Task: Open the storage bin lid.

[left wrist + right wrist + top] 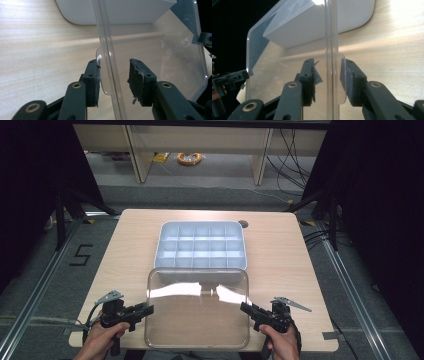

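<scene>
— Clear plastic lid point(197, 307) lies on the tabletop point(280, 250), just before the white compartment tray point(200, 246). Gripped?

— No. Left gripper point(113, 82) and right gripper point(328, 80) each straddle a side edge, jaws apart.

— Risk?

— One pad point(95, 83) touches a tab; uneven closing might skew the slick lid or let it slip.

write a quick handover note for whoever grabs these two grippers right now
Left gripper: open, jaws straddling the left edge of the clear lid, by its small tab.
Right gripper: open, jaws straddling the lid's right edge.
Lid: at the near side of the table, its far edge over the white divided tray, which looks empty.
Done: both grippers lined up on the lid.
Left: probably close both, lift the lid and seat it on the tray.
</scene>
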Demonstrator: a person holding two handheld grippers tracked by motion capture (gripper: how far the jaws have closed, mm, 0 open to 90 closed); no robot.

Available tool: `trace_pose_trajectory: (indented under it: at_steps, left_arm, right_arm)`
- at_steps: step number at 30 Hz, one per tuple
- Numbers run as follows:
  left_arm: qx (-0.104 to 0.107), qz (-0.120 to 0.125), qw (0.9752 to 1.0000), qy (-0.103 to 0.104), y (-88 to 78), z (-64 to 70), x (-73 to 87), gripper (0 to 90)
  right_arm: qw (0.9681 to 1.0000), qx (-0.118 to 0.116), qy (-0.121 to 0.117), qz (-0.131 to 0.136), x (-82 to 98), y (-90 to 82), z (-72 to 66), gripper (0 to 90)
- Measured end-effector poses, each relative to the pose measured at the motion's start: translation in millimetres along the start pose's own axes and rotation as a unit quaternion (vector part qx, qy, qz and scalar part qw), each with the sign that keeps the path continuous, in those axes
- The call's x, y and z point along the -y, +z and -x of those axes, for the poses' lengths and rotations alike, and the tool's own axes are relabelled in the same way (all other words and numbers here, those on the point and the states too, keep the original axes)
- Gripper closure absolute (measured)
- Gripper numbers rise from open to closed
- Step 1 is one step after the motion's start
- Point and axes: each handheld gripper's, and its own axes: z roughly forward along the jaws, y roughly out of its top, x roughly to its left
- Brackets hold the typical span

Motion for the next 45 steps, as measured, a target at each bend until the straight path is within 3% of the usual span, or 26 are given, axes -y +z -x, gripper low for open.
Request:
trace_pose_trajectory:
  at_steps: [5, 11, 13, 16, 18, 19, 20, 25, 27, 29, 30, 31, 33, 35, 36, 37, 38, 45]
  left_arm:
    - [-0.007, -0.007, 1.0000, -0.001, 0.9, 0.0, 4.9, 58.9]
    - [-0.002, -0.020, 0.9998, 0.003, 1.3, 1.4, 10.0, 57.0]
    - [-0.004, -0.025, 0.9997, 0.003, 1.9, 0.7, 10.9, 57.0]
    - [-0.003, -0.028, 0.9996, 0.001, 1.9, 0.2, 11.9, 56.9]
    - [-0.001, -0.028, 0.9996, -0.001, 2.8, 0.0, 12.0, 56.5]
    - [-0.001, -0.036, 0.9993, 0.001, 3.4, -1.0, 12.5, 56.4]
    - [0.002, -0.038, 0.9992, -0.006, 4.2, -1.5, 13.3, 55.8]
    - [0.001, -0.048, 0.9988, -0.012, 7.2, -3.1, 13.7, 54.9]
    - [0.002, -0.050, 0.9986, -0.017, 7.3, -3.6, 14.0, 54.3]
    - [0.001, -0.052, 0.9985, -0.019, 8.6, -4.4, 13.9, 54.2]
    - [0.000, -0.054, 0.9984, -0.018, 9.1, -4.6, 13.7, 54.1]
    - [0.001, -0.056, 0.9983, -0.018, 9.5, -5.0, 13.7, 54.1]
    - [0.003, -0.058, 0.9981, -0.019, 9.7, -5.4, 14.1, 53.7]
    - [0.004, -0.060, 0.9980, -0.020, 10.7, -6.0, 14.1, 53.6]
    - [0.004, -0.061, 0.9979, -0.021, 11.0, -6.3, 14.1, 53.6]
    - [0.004, -0.063, 0.9978, -0.021, 11.2, -6.6, 14.1, 53.6]
    - [0.004, -0.062, 0.9978, -0.022, 11.4, -6.7, 14.2, 53.6]
    - [-0.008, -0.070, 0.9975, -0.006, 14.3, -4.7, 14.3, 51.2]
  right_arm:
    - [0.9999, 0.006, 0.006, -0.009, 1.8, 2.6, -1.0, 63.8]
    - [0.9998, 0.010, -0.003, -0.014, 3.5, 2.3, -1.1, 62.2]
    - [0.9994, 0.013, 0.022, -0.022, 5.4, 1.6, -3.9, 62.1]
    - [0.9995, 0.015, 0.004, -0.026, 6.9, 2.6, -0.2, 61.4]
    - [0.9990, 0.013, 0.025, -0.033, 8.2, 2.9, -2.5, 61.0]
    - [0.9992, 0.012, 0.023, -0.030, 8.7, 3.6, -1.6, 60.8]
    - [0.9993, 0.015, 0.001, -0.035, 8.5, 4.2, 2.7, 60.4]
    - [0.9989, 0.022, 0.003, -0.041, 10.2, 7.4, 5.8, 59.1]
    - [0.9979, 0.022, 0.035, -0.050, 10.6, 7.6, 0.9, 58.5]
    - [0.9983, 0.023, 0.020, -0.050, 11.0, 9.1, 3.3, 58.4]
    - [0.9978, 0.026, 0.031, -0.052, 11.5, 9.4, 1.9, 58.1]
    - [0.9984, 0.026, 0.007, -0.050, 10.7, 9.7, 6.1, 57.7]
    - [0.9982, 0.026, 0.009, -0.053, 10.2, 10.9, 6.8, 57.1]
    - [0.9971, 0.029, 0.036, -0.060, 10.5, 10.3, 3.2, 56.5]
    - [0.9944, 0.028, 0.069, -0.075, 10.3, 8.9, -1.5, 56.4]
    - [0.9873, 0.028, 0.123, -0.096, 9.0, 6.4, -8.8, 56.2]
    - [0.9981, 0.029, 0.014, -0.054, 10.5, 12.6, 6.7, 55.9]
    - [0.9972, 0.038, -0.008, -0.064, 9.7, 15.6, 5.5, 53.0]
